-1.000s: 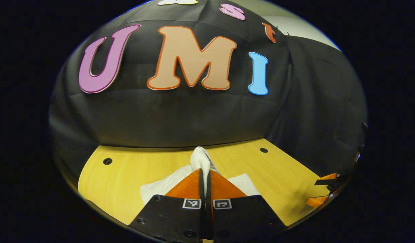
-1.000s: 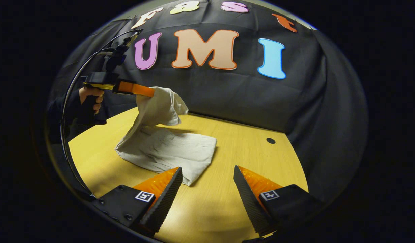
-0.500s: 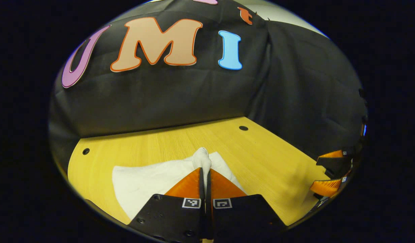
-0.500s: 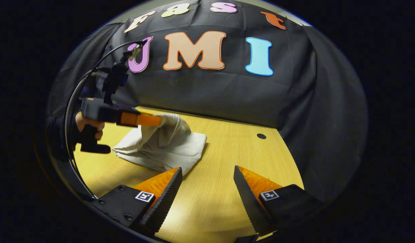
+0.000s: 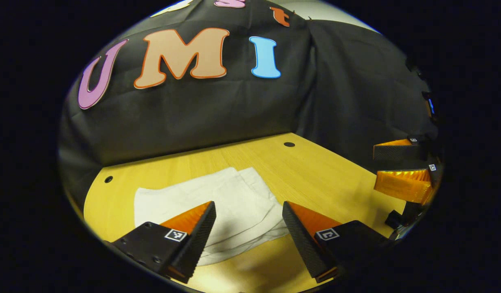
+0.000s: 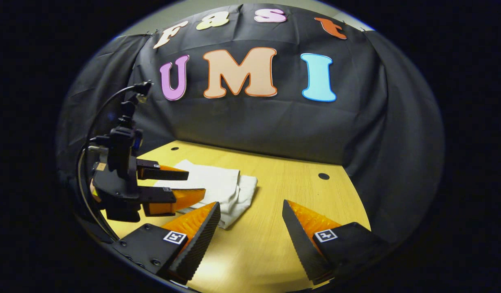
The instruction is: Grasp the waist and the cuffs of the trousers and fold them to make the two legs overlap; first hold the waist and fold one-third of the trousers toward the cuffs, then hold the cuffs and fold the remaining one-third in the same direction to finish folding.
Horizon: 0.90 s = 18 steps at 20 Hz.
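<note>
The white trousers (image 5: 218,201) lie folded into a flat stack on the wooden table (image 5: 328,179); in the right gripper view the trousers (image 6: 218,187) sit left of centre. My left gripper (image 5: 248,232) hangs open just above the near edge of the stack, nothing between its fingers. The same left gripper (image 6: 189,185) appears at the left of the right gripper view, jaws apart beside the cloth. My right gripper (image 6: 250,232) stands open over bare table, to the right of the trousers. It also appears open at the right edge of the left gripper view as the right gripper (image 5: 397,169).
Small round holes (image 6: 324,176) dot the tabletop near the back. The black cloth wall (image 6: 275,126) closes off the back and right side of the table. A cable (image 6: 99,118) arcs up from the left gripper's body.
My left gripper lowered the held end of the trousers onto the stack, then opened and let go. The cloth now lies flat. The right gripper stayed open.
</note>
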### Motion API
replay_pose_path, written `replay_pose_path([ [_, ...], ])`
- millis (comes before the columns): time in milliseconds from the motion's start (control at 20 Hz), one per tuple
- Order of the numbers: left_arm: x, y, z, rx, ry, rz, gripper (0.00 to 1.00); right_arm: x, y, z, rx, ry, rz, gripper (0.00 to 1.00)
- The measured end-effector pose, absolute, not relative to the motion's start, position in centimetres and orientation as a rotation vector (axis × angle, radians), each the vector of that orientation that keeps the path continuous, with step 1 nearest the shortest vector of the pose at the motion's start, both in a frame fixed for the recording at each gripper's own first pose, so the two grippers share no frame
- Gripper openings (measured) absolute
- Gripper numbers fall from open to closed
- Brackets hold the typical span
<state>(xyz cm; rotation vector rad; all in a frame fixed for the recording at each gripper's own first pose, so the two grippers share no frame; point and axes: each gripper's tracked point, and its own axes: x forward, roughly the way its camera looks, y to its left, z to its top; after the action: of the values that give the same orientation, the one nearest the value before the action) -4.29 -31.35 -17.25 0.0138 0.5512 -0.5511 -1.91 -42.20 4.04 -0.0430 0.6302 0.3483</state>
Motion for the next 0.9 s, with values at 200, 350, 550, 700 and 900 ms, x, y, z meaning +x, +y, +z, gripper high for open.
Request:
replay_pose_path([
  [200,-2.6,-24.2,-12.0,0.023,0.436,-0.391,0.97,0.0,-39.3,6.9,0.0,0.553,0.322,0.98],
  [350,-1.7,-17.4,-7.7,0.051,0.346,-0.266,0.97,1.4,-36.4,9.7,0.025,0.471,0.311,0.98],
  [550,-0.7,-10.4,-2.9,0.071,0.252,-0.151,1.0,3.1,-32.3,13.9,0.076,0.365,0.306,0.98],
  [700,-0.6,-6.6,-0.5,0.091,0.197,-0.091,1.0,3.9,-29.9,16.0,0.107,0.318,0.307,0.98],
  [900,-1.1,-3.7,1.3,0.083,0.161,-0.055,0.96,4.5,-28.4,17.5,0.14,0.29,0.286,0.98],
])
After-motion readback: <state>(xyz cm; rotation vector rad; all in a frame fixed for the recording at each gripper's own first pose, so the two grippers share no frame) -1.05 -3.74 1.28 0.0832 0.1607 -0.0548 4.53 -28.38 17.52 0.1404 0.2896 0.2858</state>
